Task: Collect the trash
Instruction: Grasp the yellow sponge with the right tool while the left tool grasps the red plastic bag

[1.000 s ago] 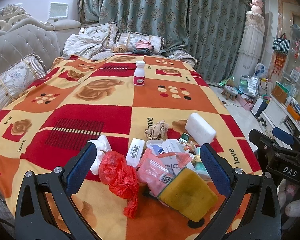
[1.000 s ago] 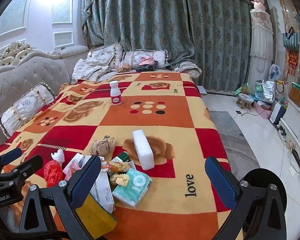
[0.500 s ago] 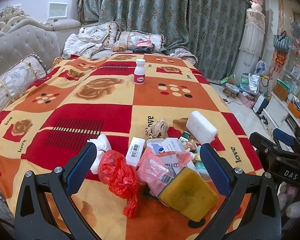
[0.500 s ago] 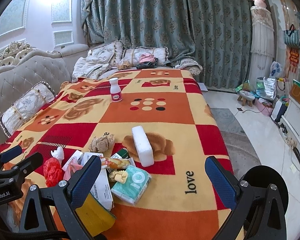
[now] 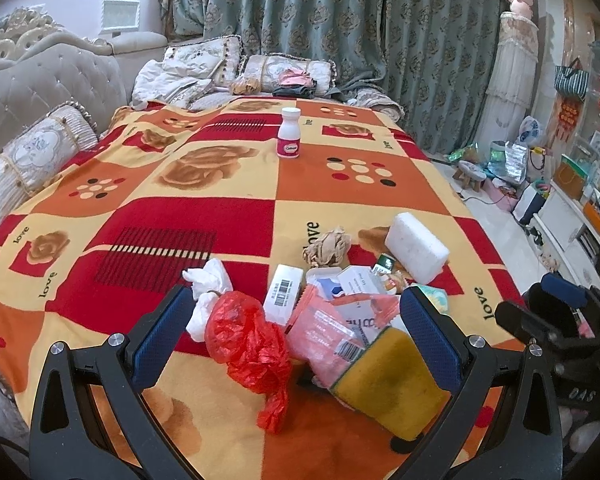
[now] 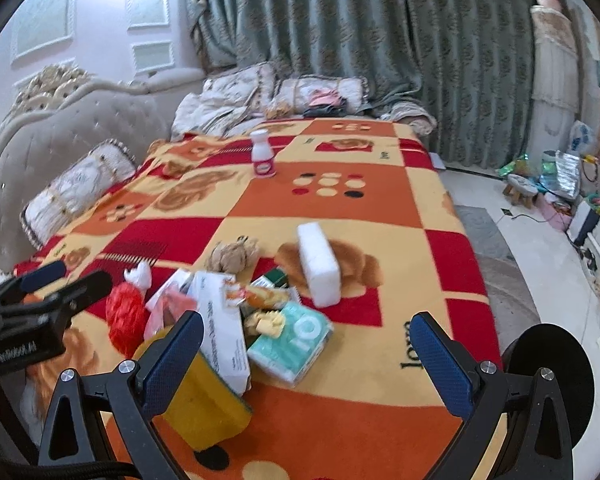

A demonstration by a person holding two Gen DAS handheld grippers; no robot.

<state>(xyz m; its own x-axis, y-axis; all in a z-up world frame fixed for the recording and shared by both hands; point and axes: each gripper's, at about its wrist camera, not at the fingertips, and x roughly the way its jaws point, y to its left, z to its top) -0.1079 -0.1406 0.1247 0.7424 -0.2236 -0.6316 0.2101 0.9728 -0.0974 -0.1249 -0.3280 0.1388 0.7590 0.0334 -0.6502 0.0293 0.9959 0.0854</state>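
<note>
Litter lies heaped at the near edge of the red, orange and yellow patchwork blanket: crumpled red plastic bag, white tissue wad, yellow rectangular sponge, teal tissue pack, white foam block. Left gripper hovers over the pile, jaws spread wide, holding nothing. Right gripper likewise wide apart and empty. White pill bottle with pink label stands upright, well apart.
</note>
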